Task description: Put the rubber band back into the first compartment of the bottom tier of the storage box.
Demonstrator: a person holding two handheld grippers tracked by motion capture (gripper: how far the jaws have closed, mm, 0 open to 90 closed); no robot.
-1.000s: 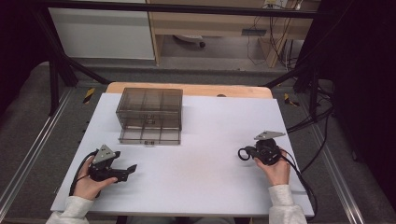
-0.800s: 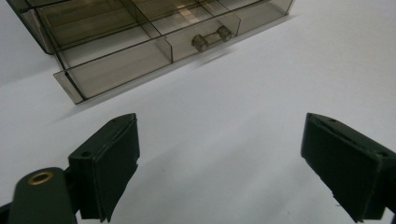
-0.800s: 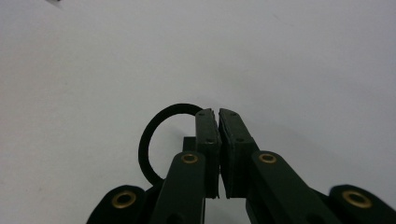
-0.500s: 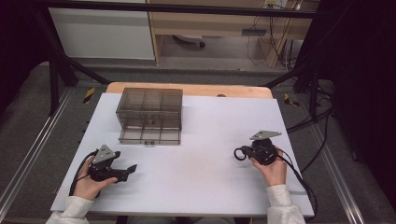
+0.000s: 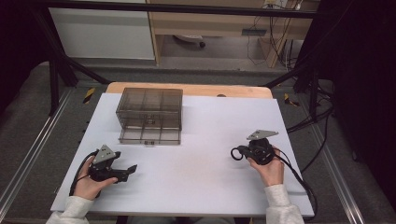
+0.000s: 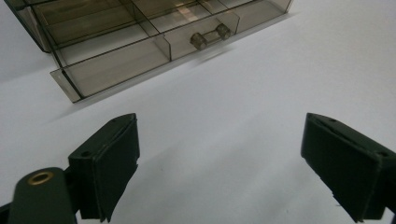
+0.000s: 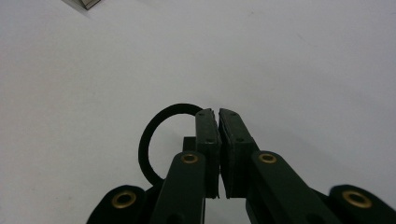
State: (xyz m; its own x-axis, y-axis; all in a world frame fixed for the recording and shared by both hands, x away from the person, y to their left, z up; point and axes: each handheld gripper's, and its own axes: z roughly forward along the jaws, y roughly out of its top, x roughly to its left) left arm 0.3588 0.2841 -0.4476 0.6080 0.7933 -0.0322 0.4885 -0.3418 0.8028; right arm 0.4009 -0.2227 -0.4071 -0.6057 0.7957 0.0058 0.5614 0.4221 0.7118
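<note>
A thin black ring (image 7: 180, 107) hangs at the tips of my right gripper (image 7: 218, 114), whose jaws are shut on it just above the white tabletop. From above, the ring (image 5: 237, 153) sticks out to the left of that gripper (image 5: 245, 151), held in a hand at the table's right. My left gripper (image 5: 130, 171) rests at the front left, open, with nothing between its jaws. A smoky transparent drawer box (image 5: 149, 107) stands at the back left. Its bottom drawer (image 6: 140, 60), with a small clear handle (image 6: 210, 36), is pulled out ahead of the left gripper (image 6: 219, 163).
The white tabletop (image 5: 196, 186) stretches between the two grippers and in front of the box. A wooden edge (image 5: 224, 89) runs along the back. Black cables (image 5: 299, 177) trail off the table's right side, and frame rails flank both sides.
The right gripper has drifted slightly to the left with the black ring in it. The left gripper has stayed still.
</note>
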